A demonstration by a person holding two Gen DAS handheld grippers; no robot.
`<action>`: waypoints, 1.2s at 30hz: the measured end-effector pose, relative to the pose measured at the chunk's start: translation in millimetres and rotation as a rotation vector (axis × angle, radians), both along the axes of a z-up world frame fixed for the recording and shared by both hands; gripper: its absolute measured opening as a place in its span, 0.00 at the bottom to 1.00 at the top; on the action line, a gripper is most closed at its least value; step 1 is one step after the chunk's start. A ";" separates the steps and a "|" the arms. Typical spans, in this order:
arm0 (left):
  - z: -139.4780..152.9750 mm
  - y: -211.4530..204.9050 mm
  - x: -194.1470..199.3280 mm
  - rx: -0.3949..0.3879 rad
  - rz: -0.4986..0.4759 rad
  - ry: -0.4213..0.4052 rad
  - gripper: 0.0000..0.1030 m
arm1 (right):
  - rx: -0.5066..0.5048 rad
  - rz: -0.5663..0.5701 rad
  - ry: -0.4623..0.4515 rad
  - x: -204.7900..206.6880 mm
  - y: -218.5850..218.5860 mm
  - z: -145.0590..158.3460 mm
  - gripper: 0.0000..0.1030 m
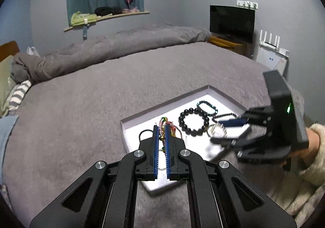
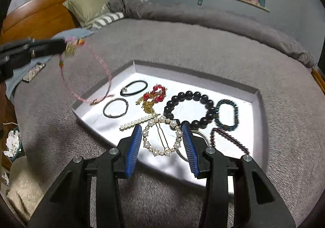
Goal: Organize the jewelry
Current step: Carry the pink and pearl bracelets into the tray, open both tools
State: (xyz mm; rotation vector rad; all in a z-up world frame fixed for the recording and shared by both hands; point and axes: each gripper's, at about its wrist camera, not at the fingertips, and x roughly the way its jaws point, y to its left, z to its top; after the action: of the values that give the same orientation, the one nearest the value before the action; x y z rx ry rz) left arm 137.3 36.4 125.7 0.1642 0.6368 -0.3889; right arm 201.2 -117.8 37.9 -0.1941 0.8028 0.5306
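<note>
Left wrist view: no legible writing or brand marks. The left gripper [image 1: 161, 129] has its fingers [image 1: 155, 146] clenched on a pink cord necklace [image 1: 162, 124] with coloured beads, held above the near-left part of the tray [image 1: 162, 106]. The tray is white inside with grey walls and lies on a bed [image 1: 101, 90] with a grey cover. In it show one black bead bracelet [image 1: 194, 122], one dark teal bracelet [image 1: 207, 106] and one black loop [image 1: 145, 133]. The right gripper [image 1: 229, 130] reaches over the tray's right side, blurred; a green light glows on its body. Behind the bed: a rolled grey duvet [image 1: 121, 45], a wall shelf [image 1: 105, 18] under a teal curtain, a dark TV [image 1: 231, 23] and a white router [image 1: 270, 40].

Right wrist view: no legible writing. The right gripper [image 2: 162, 128] hovers with fingers [image 2: 134, 146] released, straddling a round pearl clip [image 2: 161, 136] that lies in the tray [image 2: 258, 110]. Counted in the tray: two black hair ties [image 2: 134, 88], one red bead piece with gold chain [image 2: 155, 95], one straight pearl clip [image 2: 134, 123], one black bead bracelet [image 2: 190, 109], one teal bracelet [image 2: 226, 113], one dark bead strand [image 2: 229, 138] and one silver ring [image 2: 200, 133], partly hidden. The left gripper [image 2: 65, 46] holds the necklace [image 2: 89, 77] aloft at left; its loop hangs to the tray's left corner. Contact there cannot be judged. Two pillows [image 2: 87, 6] lean at a wooden headboard [image 2: 40, 10]. A phone [image 2: 33, 71] lies on the bed [image 2: 182, 45].
</note>
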 end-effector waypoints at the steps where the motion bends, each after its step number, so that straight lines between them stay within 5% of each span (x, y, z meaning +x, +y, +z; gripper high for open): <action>1: -1.8 -0.6 3.6 -0.005 -0.003 0.008 0.05 | -0.008 0.000 0.013 3.1 2.6 -3.3 0.40; 14: -56.5 3.6 25.4 -0.016 0.013 0.184 0.06 | -0.031 0.039 0.128 21.3 9.6 -15.9 0.40; 29: -84.2 4.3 24.6 0.059 0.041 0.240 0.07 | -0.021 0.020 0.147 23.6 10.2 -15.8 0.41; 33: -82.0 6.6 21.5 0.064 0.056 0.230 0.31 | -0.011 0.009 0.143 22.4 8.0 -13.2 0.42; 36: -77.6 8.0 19.2 0.059 0.063 0.222 0.34 | 0.001 0.002 0.134 17.4 3.0 -6.8 0.43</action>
State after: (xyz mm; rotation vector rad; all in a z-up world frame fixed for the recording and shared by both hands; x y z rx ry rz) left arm 156.5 44.4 48.1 0.1580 0.8705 -0.3303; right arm 218.6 -114.8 31.1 -0.1597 0.9324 0.5502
